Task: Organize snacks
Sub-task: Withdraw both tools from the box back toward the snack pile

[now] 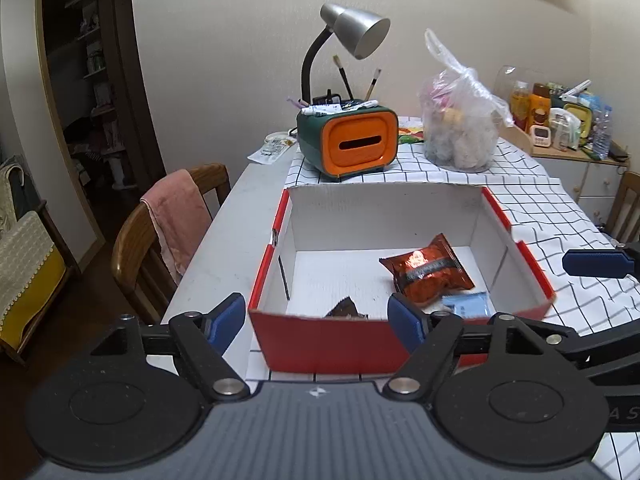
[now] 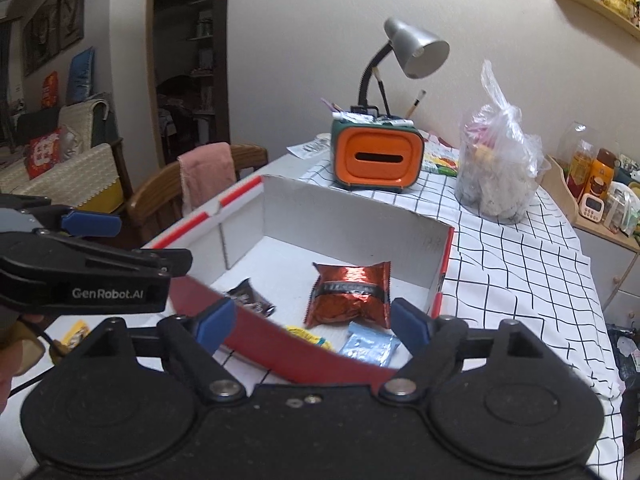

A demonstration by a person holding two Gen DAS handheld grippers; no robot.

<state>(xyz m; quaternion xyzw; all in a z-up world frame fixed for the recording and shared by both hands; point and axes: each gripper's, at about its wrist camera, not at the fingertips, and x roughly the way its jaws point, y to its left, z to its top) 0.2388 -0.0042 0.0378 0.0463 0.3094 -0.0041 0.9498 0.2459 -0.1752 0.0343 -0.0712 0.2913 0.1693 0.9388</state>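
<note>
Snacks, among them a copper packet (image 2: 349,294), are lying in the red box (image 1: 328,340) while both grippers (image 1: 316,318) (image 2: 310,326) are hovering near, jaws apart and empty, probably needing another snack.

Both wrist views look close over the near wall into the same box (image 1: 384,216), right one from further right
</note>
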